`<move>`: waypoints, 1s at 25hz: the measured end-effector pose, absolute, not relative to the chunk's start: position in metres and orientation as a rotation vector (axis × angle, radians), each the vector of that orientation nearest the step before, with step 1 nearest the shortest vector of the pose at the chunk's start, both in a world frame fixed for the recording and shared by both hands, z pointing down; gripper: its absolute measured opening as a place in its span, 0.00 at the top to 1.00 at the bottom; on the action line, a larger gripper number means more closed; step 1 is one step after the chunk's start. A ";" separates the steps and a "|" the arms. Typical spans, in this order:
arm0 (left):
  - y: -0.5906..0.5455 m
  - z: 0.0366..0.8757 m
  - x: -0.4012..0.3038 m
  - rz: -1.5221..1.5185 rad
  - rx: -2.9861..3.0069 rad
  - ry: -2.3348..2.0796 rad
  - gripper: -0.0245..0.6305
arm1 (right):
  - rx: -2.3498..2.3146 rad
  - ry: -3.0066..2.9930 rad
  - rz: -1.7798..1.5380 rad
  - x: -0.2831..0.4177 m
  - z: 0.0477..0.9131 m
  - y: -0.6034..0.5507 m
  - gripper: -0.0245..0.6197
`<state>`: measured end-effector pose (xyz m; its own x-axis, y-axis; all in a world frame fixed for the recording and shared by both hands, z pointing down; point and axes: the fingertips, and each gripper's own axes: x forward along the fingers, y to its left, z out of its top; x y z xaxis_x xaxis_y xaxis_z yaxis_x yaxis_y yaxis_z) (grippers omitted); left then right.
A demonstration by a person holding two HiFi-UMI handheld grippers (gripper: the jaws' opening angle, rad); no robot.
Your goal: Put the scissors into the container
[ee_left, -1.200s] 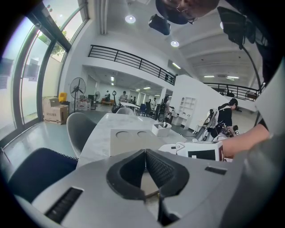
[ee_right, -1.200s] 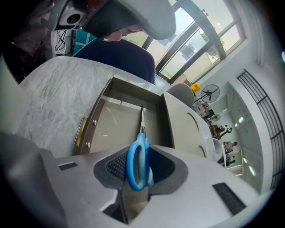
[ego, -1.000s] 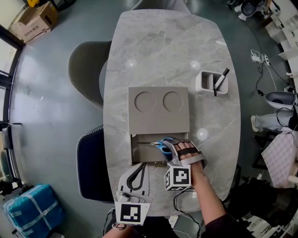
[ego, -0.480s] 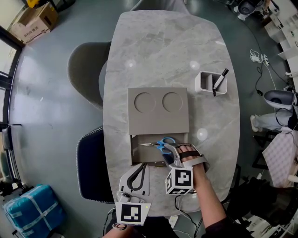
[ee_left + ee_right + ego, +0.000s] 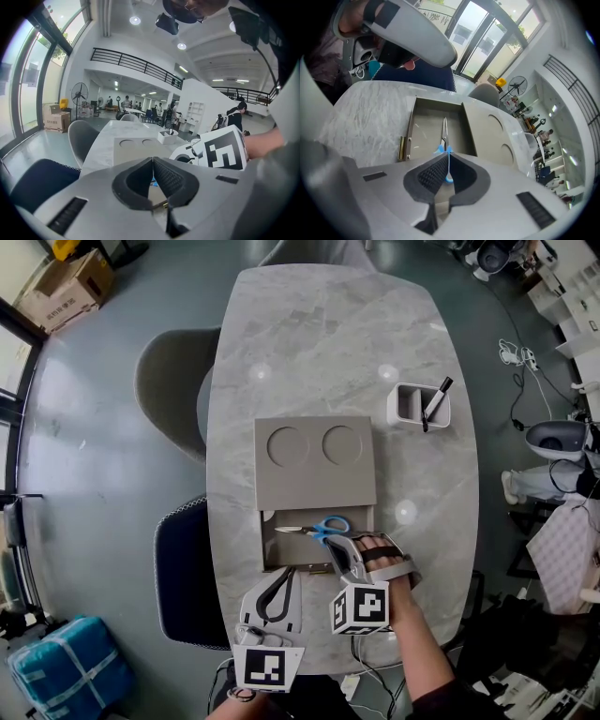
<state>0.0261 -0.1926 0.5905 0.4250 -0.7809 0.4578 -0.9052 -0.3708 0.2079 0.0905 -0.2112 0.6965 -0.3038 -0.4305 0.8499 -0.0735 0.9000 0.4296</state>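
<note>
Light was bright and even, from round ceiling lamps and big windows at the side. The bench showed three small white glare spots. Shadows were soft, w/ a mild one inside the container. Both gripper views had strong fisheye bending and dark corners. Windows were overexposed, far bkgd a bit soft. Head view was sharp.

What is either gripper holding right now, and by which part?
Nothing. Right gripper jaws are closing with nothing between them; the scissors lie loose in the open container, just beyond its tips. Left gripper is shut, empty.
</note>
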 end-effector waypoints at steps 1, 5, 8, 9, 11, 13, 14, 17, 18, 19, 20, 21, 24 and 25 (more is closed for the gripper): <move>-0.193 0.589 0.026 0.392 2.260 -1.433 0.94 | 0.378 -1.862 -0.377 0.090 0.696 -0.211 0.96; -0.193 0.581 0.025 0.391 2.272 -1.440 0.94 | 0.403 -1.848 -0.383 0.089 0.687 -0.209 0.97; -0.192 0.572 0.024 0.376 2.290 -1.449 0.94 | 0.450 -1.838 -0.382 0.089 0.671 -0.211 0.97; -0.192 0.569 0.024 0.372 2.299 -1.452 0.94 | 0.463 -1.837 -0.394 0.089 0.667 -0.211 0.97; -0.190 0.563 0.023 0.370 2.316 -1.454 0.94 | 0.484 -1.838 -0.420 0.088 0.660 -0.213 0.97; -0.189 0.557 0.023 0.369 2.328 -1.454 0.94 | 0.503 -1.835 -0.420 0.088 0.649 -0.213 0.97; -0.189 0.554 0.022 0.370 2.334 -1.456 0.94 | 0.515 -1.835 -0.416 0.088 0.643 -0.213 0.97; -0.186 0.543 0.022 0.374 2.356 -1.460 0.94 | 0.562 -1.860 -0.422 0.087 0.630 -0.211 0.97; -0.185 0.540 0.022 0.368 2.358 -1.462 0.94 | 0.586 -1.872 -0.416 0.087 0.625 -0.210 0.97; -0.184 0.536 0.022 0.362 2.362 -1.464 0.94 | 0.618 -1.884 -0.400 0.087 0.618 -0.209 0.97; -0.183 0.532 0.022 0.356 2.366 -1.466 0.94 | 0.658 -1.899 -0.375 0.087 0.609 -0.208 0.97; -0.182 0.527 0.021 0.347 2.372 -1.468 0.94 | 0.705 -1.919 -0.340 0.087 0.597 -0.208 0.97; -0.179 0.508 0.019 0.327 2.407 -1.476 0.94 | 0.860 -2.001 -0.233 0.087 0.560 -0.204 0.97; -0.177 0.501 0.018 0.322 2.419 -1.478 0.94 | 0.916 -2.033 -0.206 0.088 0.548 -0.202 0.97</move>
<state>0.0178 -0.1769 0.5008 0.4496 -0.8281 0.3349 -0.8923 -0.4332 0.1269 0.0881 -0.2024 0.5481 -0.3486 -0.6735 0.6519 -0.5292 0.7154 0.4562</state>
